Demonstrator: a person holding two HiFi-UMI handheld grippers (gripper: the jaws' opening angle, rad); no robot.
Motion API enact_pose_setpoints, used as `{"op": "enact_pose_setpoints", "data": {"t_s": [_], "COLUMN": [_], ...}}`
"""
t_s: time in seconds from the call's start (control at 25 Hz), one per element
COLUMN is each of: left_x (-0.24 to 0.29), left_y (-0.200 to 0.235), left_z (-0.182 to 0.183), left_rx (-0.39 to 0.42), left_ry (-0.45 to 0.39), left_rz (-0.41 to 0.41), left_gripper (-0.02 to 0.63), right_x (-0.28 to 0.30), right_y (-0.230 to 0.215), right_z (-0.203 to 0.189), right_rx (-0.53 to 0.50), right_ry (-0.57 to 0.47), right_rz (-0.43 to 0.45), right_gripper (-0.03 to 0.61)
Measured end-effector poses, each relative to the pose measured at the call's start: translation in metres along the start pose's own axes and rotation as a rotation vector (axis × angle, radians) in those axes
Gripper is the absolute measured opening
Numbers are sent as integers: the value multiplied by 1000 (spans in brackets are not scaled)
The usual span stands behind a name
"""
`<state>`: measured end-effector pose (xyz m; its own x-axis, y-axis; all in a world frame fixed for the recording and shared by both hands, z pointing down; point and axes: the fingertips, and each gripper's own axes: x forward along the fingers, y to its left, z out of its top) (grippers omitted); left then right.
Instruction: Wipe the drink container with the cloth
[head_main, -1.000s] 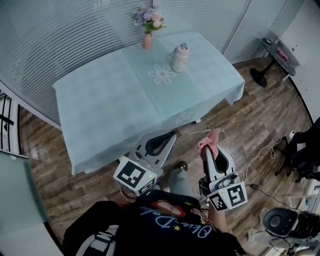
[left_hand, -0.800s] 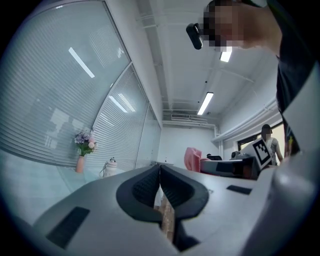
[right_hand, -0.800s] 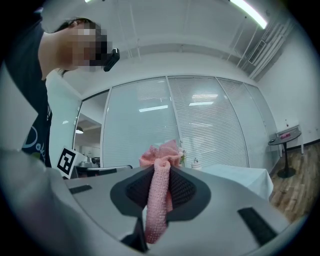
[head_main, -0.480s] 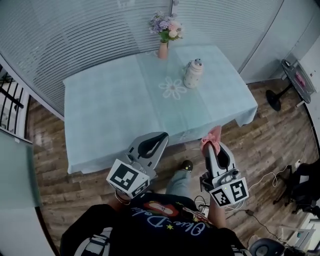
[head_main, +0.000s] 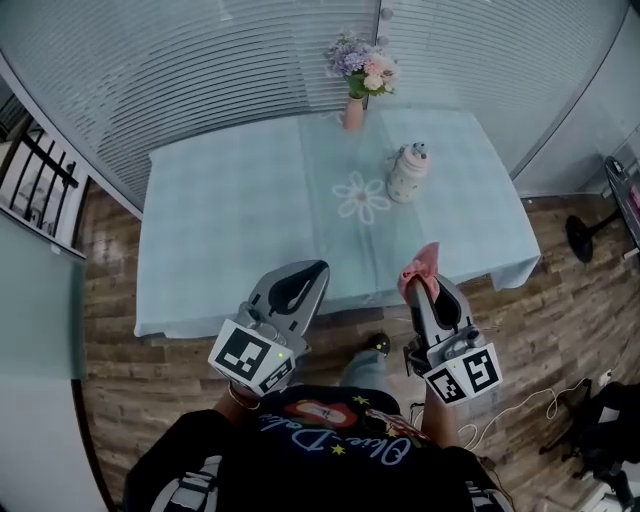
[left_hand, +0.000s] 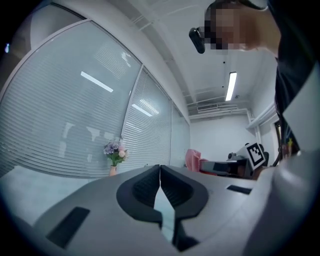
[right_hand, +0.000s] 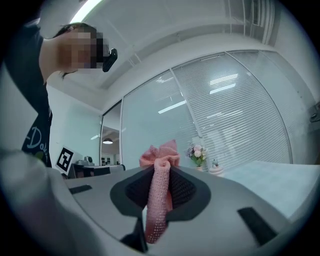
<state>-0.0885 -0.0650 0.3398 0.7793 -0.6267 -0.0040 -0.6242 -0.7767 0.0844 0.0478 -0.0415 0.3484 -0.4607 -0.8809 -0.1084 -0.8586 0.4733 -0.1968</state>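
The drink container, a pale patterned bottle with a small lid, stands upright on the light blue tablecloth, right of a white flower motif. It shows tiny in the right gripper view. My right gripper is shut on a pink cloth, which pokes out past the jaws; the cloth hangs down between them. My left gripper is shut with nothing in it, jaws touching. Both grippers hover at the table's near edge, well short of the container.
A pink vase of flowers stands at the table's far edge, also in the left gripper view. Slatted glass walls curve behind the table. Wooden floor lies on both sides, with a black fan base at right.
The view has shifted so the table sits closer and more central. Both grippers have come forward to the table's near edge, the right still holding the cloth.
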Motion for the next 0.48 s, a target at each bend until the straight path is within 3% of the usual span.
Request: {"op": "enact_pose_setpoints", "data": {"t_s": [0.48], "left_x": [97], "left_y": [10], "left_z": [3], "left_rx": [0], "left_ry": [12], "left_rz": [49], "left_gripper": [5], "right_x": [30], "right_y": [-87], "right_z": [11], "right_rx": [-1], "right_ry": [58], "right_rz": [80], "right_gripper": [49]}}
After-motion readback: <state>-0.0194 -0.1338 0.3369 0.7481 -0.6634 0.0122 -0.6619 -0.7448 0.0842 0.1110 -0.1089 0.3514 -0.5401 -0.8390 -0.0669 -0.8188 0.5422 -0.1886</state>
